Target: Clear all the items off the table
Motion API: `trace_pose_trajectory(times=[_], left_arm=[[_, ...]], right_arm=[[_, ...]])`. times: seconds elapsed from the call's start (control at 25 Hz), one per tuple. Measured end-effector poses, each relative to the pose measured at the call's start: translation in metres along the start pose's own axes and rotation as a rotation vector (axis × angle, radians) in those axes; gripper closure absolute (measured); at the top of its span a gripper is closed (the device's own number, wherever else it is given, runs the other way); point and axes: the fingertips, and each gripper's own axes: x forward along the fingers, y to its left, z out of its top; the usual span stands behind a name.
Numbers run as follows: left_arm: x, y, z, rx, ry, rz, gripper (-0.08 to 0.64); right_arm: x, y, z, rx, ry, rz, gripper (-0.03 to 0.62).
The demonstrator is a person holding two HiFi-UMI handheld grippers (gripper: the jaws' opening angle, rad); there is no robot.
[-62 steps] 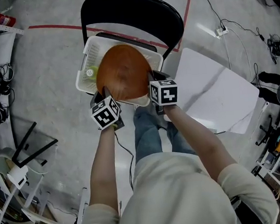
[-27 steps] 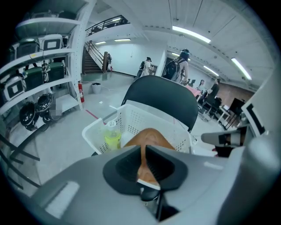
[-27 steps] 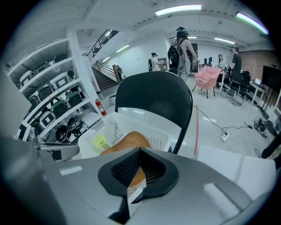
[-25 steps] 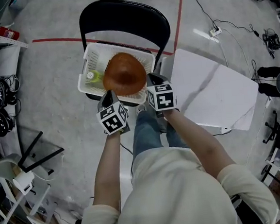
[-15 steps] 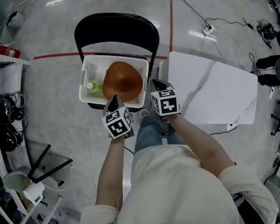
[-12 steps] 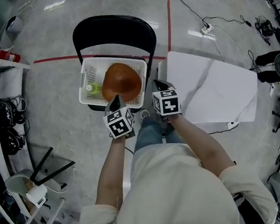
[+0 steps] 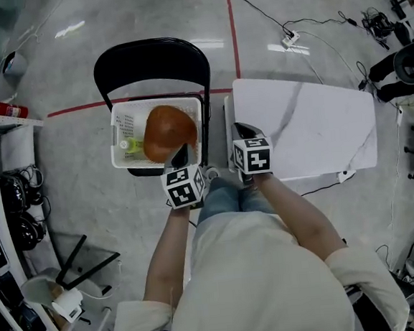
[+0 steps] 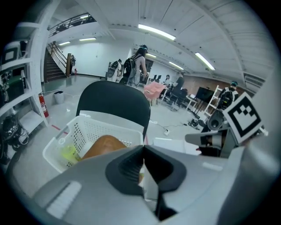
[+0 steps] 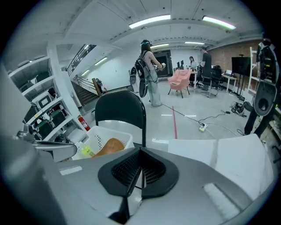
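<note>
The brown domed bowl is seen upper left, lying in the white perforated plastic basket. It is judged stiff, smooth and slippery, best taken at opposite edges. Left claw and right claw are closed, empty.

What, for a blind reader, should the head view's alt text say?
From above: a person holds the left tool and right tool shut, empty, near a white basket, with a brown bowl and green item inside, on a black chair; white table at right.
</note>
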Motion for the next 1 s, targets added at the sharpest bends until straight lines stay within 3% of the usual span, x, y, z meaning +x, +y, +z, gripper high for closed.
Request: trace_pose_trajectory(times=[0.4,1.0], left_arm=[[0.002,-0.085,0.01,0.115,-0.005,-0.089,0.549],[-0.04,-0.22,-0.036,0.213,0.0,-0.195,0.549]], right_arm=[[-0.05,-0.063,0.001,0.074,-0.076,-0.054,0.593],[-0.163,-0.13,-0.059,0.114,-0.147,-0.071,0.593]])
